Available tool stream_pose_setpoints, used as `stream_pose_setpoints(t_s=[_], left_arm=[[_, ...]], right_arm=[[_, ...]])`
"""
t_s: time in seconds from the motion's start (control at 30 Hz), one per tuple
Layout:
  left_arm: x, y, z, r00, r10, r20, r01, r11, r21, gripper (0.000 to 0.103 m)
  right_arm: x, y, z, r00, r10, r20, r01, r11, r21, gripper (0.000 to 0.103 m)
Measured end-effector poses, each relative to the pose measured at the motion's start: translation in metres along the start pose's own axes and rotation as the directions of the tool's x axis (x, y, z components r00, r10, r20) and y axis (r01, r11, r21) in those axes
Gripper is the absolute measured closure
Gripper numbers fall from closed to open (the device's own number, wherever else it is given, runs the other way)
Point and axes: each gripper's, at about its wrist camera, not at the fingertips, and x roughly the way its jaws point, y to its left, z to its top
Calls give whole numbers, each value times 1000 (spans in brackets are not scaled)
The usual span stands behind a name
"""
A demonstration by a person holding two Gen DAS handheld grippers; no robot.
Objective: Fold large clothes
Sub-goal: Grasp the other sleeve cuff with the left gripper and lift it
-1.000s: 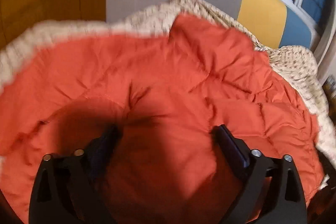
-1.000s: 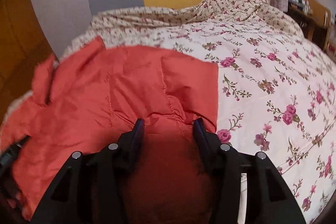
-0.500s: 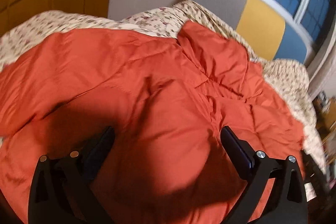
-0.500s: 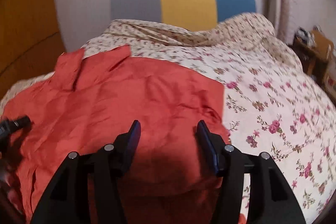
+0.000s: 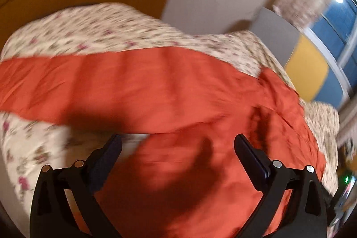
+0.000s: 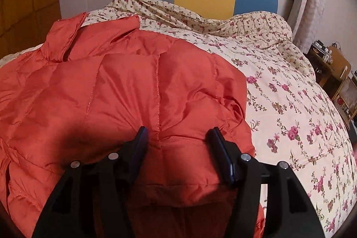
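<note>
The orange quilted jacket [image 6: 125,90] was spread on the floral bedspread [image 6: 296,113], so that a flat base was given for folding; one sleeve [image 5: 93,84] was stretched sideways. The right gripper [image 6: 177,137] was opening over a puffed panel, nothing pinched; the left gripper [image 5: 177,146] was held wide open and empty above the cloth.

text: none legible | left wrist view blurred, perhaps hiding some

Right hand-held gripper [image 6: 178,137] opening over orange jacket [image 6: 125,90] — floral quilt [image 6: 301,117] beneath.
</note>
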Motion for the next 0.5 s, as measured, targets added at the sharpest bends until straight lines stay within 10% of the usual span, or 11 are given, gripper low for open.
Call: stream_pose_setpoints(t_s=[0.33, 0.5], left_arm=[[-37, 119, 1, 995, 99, 32, -88, 963, -254, 3], [-49, 172, -2, 994, 102, 48, -72, 901, -427, 3]], right_arm=[[-1, -2, 2, 1000, 1, -1, -1, 1000, 16, 39], [-1, -1, 2, 1000, 2, -1, -2, 1000, 17, 39]])
